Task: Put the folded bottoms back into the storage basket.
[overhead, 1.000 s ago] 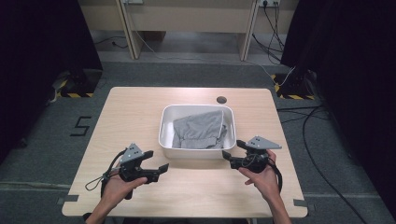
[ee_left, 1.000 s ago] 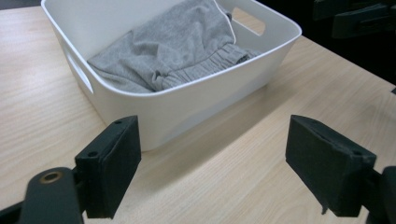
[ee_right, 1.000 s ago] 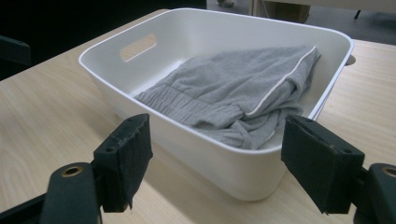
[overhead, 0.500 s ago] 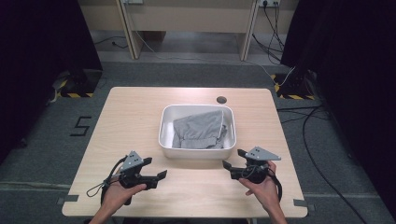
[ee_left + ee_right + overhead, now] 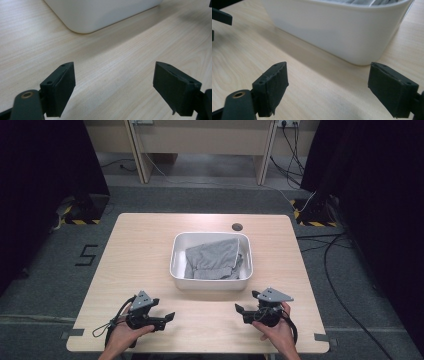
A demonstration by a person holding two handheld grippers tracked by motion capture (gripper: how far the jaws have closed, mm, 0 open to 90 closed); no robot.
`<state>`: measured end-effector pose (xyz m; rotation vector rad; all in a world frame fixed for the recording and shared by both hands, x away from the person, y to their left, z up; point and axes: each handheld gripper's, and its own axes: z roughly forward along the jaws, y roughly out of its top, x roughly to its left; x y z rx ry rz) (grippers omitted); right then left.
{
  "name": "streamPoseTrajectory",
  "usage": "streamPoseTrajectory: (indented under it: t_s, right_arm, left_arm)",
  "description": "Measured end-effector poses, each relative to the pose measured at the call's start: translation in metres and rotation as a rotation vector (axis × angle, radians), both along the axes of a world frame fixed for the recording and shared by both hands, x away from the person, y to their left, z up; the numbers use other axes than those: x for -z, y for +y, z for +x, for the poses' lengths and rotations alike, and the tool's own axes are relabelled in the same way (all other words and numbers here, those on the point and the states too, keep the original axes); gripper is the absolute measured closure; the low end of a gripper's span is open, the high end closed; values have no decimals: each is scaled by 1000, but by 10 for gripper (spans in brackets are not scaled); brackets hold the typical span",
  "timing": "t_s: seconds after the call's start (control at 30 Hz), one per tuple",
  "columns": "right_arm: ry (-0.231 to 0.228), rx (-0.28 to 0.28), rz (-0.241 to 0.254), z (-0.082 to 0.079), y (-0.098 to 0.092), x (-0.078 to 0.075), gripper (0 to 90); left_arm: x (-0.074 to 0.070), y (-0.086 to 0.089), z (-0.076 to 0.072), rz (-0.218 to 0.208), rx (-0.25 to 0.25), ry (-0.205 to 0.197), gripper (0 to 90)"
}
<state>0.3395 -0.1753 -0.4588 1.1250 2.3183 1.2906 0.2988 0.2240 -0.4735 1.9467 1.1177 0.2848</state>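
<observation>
Both grippers, the left gripper at 7 o'clock and the right gripper at 5 o'clock, sit wide open holding nothing, while the grey cloth already lies in the white tub (mid-table), so little looks left.

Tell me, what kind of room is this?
Probably a lab or test studio, not a home. A lone wooden table stands on grey carpet between black curtains, with cables trailing across the floor and yellow-black hazard tape at the edges.
</observation>
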Motion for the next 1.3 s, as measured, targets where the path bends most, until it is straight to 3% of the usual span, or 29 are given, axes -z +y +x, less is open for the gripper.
streamPoseTrajectory:
  t_s: [0.17,0.33,0.83,1.03,1.3]
  right_arm:
    - [12,-7,-23,-8,-2,8,166]
    - [48,-4,2,-14,-6,15,164]
    - [89,15,-146,-34,-8,27,153]
    - [25,-19,-185,-43,-10,31,148]
    - [15,-15,-169,-48,-10,34,138]
  left_arm:
    - [6,0,-4,23,8,8,178]
    - [8,2,-8,43,5,-1,177]
    - [18,6,-22,92,11,5,177]
    - [21,8,-28,116,8,1,175]
    - [23,7,-35,144,7,-27,162]
